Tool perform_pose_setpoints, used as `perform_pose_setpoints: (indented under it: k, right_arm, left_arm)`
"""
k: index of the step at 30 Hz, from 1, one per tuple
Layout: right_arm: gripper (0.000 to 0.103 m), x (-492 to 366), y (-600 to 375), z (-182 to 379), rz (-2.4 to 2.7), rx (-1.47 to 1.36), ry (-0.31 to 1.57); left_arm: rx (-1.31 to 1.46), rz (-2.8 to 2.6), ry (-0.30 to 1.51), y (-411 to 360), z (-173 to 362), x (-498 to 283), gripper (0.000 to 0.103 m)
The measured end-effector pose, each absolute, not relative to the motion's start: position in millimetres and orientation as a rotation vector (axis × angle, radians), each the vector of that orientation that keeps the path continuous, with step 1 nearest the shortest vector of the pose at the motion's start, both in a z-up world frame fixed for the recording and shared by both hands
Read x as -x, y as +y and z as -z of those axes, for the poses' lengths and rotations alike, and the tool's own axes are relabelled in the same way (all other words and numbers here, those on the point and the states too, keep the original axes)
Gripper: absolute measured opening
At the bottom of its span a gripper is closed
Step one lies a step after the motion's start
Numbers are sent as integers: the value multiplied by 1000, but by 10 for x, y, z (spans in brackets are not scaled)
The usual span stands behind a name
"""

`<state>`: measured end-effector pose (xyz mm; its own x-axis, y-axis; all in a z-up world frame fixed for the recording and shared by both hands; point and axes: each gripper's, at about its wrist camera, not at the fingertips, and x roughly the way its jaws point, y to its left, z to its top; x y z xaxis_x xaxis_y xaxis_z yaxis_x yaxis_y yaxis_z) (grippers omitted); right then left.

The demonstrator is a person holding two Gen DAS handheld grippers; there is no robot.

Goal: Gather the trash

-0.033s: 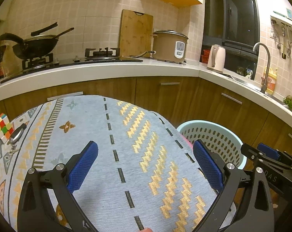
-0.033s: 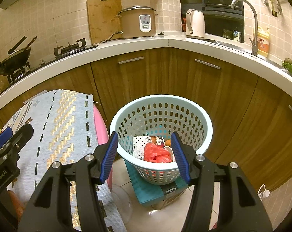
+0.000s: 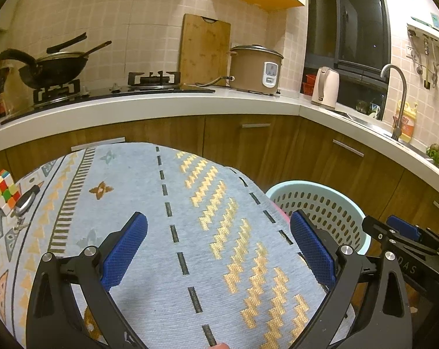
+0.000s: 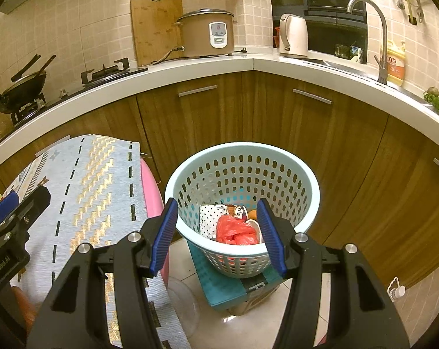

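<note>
Trash is lying in the pale blue basket [image 4: 242, 157]: a crumpled red plastic bag [image 4: 236, 231] in front, a white polka-dot wrapper [image 4: 209, 216] beside it, and something orange at the back, too hidden to name. The basket is sitting on a teal-topped box [image 4: 219, 288], just beside the table's pink edge and in front of the wooden corner cabinets.

The right gripper [image 4: 218, 232] is hovering over the basket's near rim, its blue pads spread wide and holding nothing.

The left gripper [image 3: 219, 250] is hanging over the patterned tablecloth [image 3: 161, 203] to the left of the basket, jaws also wide apart and gripping nothing. A Rubik's cube [image 3: 4, 187] and a set of keys [image 3: 21, 206] are resting on the cloth's far left side, well apart from the basket.
</note>
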<state>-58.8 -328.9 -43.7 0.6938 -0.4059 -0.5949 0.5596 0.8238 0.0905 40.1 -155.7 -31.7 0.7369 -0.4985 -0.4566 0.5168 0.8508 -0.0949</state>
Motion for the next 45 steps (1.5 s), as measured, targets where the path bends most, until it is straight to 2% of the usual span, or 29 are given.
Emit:
perform_pose_setpoints:
  k: [45]
  right_arm:
    - [53, 616, -3267, 388, 546, -269, 589]
  left_arm:
    - [-31, 561, 520, -1560, 339, -414, 95]
